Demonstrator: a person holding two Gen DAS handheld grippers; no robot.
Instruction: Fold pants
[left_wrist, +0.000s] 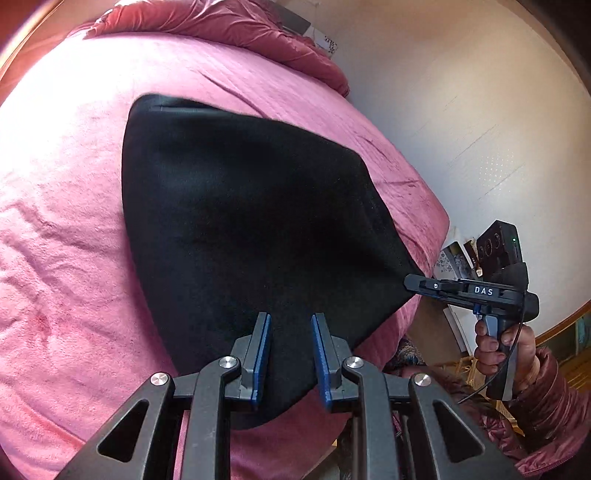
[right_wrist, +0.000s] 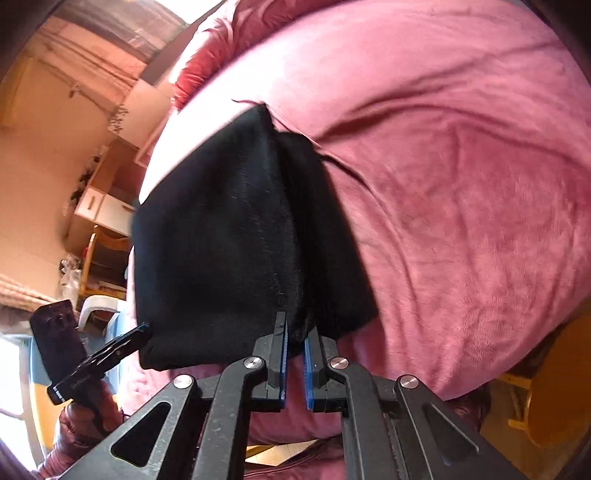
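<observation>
The black pants (left_wrist: 243, 229) lie on the pink bed cover (left_wrist: 66, 236), pulled taut toward me. My left gripper (left_wrist: 290, 321) has its blue-padded fingers apart with the near edge of the pants between them. In the left wrist view my right gripper (left_wrist: 415, 284) pinches the right corner of the pants, held by a hand. In the right wrist view my right gripper (right_wrist: 295, 325) is nearly closed on a lifted fold of the pants (right_wrist: 229, 236). The left gripper (right_wrist: 142, 332) shows there at the pants' lower left corner.
A red quilt (left_wrist: 229, 29) is bunched at the head of the bed. A white wall (left_wrist: 461, 110) is on the right of the bed. Wooden shelves and drawers (right_wrist: 99, 221) stand beside the bed. A yellow chair (right_wrist: 543, 406) is at the lower right.
</observation>
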